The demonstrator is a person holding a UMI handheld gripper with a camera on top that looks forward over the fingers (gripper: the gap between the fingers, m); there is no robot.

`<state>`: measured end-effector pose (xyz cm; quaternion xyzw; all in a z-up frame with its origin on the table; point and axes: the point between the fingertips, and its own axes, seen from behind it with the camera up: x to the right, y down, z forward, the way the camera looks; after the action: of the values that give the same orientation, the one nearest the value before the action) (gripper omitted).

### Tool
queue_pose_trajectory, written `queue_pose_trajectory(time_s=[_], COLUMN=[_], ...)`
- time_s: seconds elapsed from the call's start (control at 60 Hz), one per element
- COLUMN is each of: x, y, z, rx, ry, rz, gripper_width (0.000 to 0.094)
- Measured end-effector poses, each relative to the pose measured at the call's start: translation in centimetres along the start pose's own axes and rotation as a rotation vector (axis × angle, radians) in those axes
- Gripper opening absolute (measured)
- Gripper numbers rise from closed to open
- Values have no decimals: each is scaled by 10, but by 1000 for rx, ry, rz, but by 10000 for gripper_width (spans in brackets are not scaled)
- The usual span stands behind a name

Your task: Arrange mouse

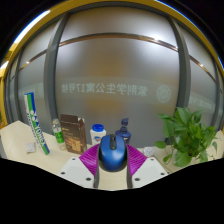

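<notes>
A blue computer mouse (112, 152) with a dark scroll wheel sits between my two fingers, its sides against the purple pads (92, 157). My gripper (112, 160) is shut on the mouse and holds it up above the light desk (20, 135), well off the surface. The mouse points away from me, toward the glass wall.
Beyond the fingers stand a brown box (72, 131), a white jar with a blue lid (97, 133) and a dark blue bottle (123, 131). A tall white and green box (35, 120) stands at the left. A potted green plant (186, 137) stands at the right. A frosted glass wall (110, 85) is behind.
</notes>
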<state>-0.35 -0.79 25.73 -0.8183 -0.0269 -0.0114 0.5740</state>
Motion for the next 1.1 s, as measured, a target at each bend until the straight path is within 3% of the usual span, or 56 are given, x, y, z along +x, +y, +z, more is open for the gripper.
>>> queue_pose_trajectory(time_s=[0.1,0.233,0.333,0.533,0.7,0.733,0.783,0.817,1.1], x=[68,140,176,202,199,199,198,199,180], y=[32,123,191,262,281,280,276,272,215], z=[-14,-9,4,31,31,27,20,14,-77], rx=[-53,-186,-302,-382,-439,-440,-441,-434,-343], ry=[68,128,123,89,38,36,30,34,88], rz=[11,46,86,111,160,151,126,111,60], gripper_width=[371,370,369,420,543,642,867,825,855])
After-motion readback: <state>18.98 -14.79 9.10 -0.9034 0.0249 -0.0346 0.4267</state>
